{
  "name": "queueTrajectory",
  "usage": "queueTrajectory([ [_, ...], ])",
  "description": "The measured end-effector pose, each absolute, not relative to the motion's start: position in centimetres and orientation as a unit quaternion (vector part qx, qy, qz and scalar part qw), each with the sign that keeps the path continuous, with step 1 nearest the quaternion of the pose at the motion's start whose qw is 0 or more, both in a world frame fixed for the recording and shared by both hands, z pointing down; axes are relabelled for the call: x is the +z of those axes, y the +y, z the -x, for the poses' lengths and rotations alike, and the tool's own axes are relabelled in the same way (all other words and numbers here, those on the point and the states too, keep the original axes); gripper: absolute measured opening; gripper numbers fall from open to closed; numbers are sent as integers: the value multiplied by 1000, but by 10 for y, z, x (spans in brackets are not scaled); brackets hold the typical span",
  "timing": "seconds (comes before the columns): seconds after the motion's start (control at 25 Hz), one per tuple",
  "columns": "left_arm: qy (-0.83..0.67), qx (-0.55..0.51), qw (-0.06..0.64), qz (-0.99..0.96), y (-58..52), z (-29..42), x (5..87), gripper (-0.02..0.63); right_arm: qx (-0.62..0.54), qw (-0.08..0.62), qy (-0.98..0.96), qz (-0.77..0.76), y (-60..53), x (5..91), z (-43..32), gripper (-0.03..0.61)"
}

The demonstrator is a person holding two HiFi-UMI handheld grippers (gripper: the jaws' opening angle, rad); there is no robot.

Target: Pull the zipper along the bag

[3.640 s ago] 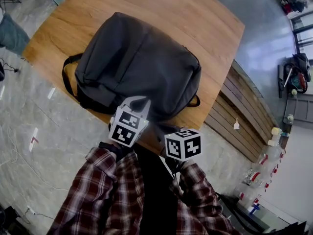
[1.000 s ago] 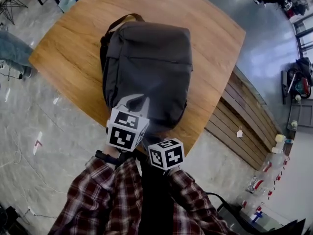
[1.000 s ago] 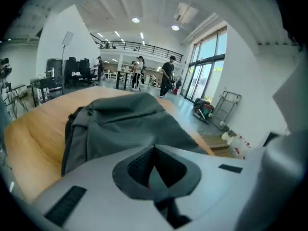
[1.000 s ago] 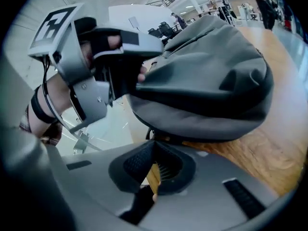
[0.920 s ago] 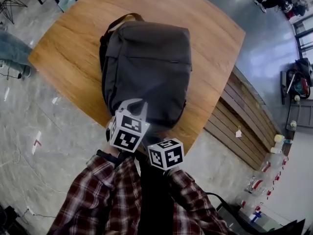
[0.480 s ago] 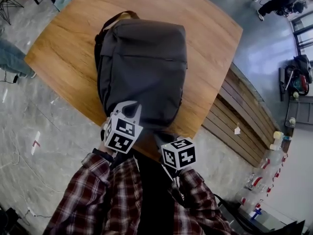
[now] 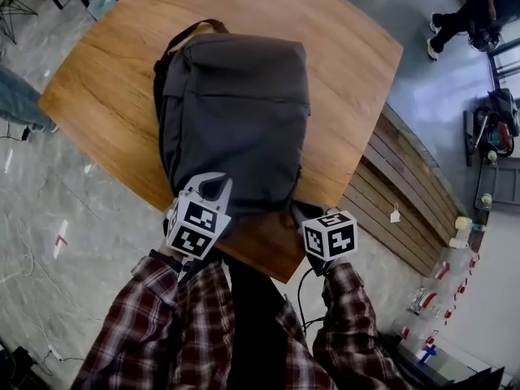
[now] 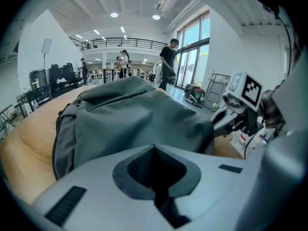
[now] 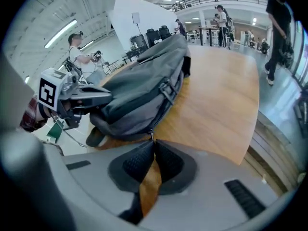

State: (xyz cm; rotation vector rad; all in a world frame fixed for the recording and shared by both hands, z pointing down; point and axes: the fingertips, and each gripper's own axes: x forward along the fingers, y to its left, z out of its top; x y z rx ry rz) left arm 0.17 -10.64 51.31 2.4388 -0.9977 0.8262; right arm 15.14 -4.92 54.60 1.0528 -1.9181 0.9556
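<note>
A dark grey backpack (image 7: 236,112) lies flat on the round wooden table (image 7: 349,71), its handle at the far end. My left gripper (image 7: 213,184) rests on the bag's near edge. In the left gripper view its jaws (image 8: 154,147) are shut, with the bag (image 8: 130,114) rising just beyond them. My right gripper (image 7: 302,210) is at the bag's near right corner. In the right gripper view its jaws (image 9: 153,141) are shut on a small metal zipper pull (image 9: 152,135) hanging from the bag (image 9: 144,85).
The table's near edge runs just under both grippers. A slatted wooden bench (image 7: 398,185) stands to the right of the table. A person (image 7: 463,15) walks at the far right. Bottles (image 7: 451,275) stand on the floor at the right.
Over the frames the bag has turned until its length points away from me. In the last half second my right gripper has moved right and up to the bag's corner. The left gripper has stayed put.
</note>
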Motion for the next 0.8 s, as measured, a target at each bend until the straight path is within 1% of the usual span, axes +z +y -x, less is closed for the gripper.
queueTrajectory([
  [0.08,-347,290,191,-871,-106,-1,512,9,374,367,-742,-419,-61,550,-160,17],
  [0.2,-330,304,184,-874,-105,4,515,9,376,359,-749,-412,-59,544,-151,11],
  [0.28,-313,326,157,-878,-110,12,517,10,380,353,-755,-401,-49,541,-138,11],
  [0.44,-290,394,76,-869,-129,23,521,11,387,341,-767,-381,-25,540,-104,9],
  [0.52,-319,417,71,-848,-148,26,517,11,397,329,-771,-374,-20,539,-88,9],
  [0.56,-353,407,91,-837,-160,29,509,11,403,323,-773,-368,-18,539,-79,9],
  [0.64,-416,336,172,-827,-177,30,485,11,409,315,-779,-355,-16,537,-58,9],
  [0.72,-427,241,264,-831,-177,16,461,11,412,308,-786,-342,-16,536,-37,9],
  [0.8,-409,189,320,-833,-165,-3,455,11,415,301,-792,-332,-15,535,-19,9],
])
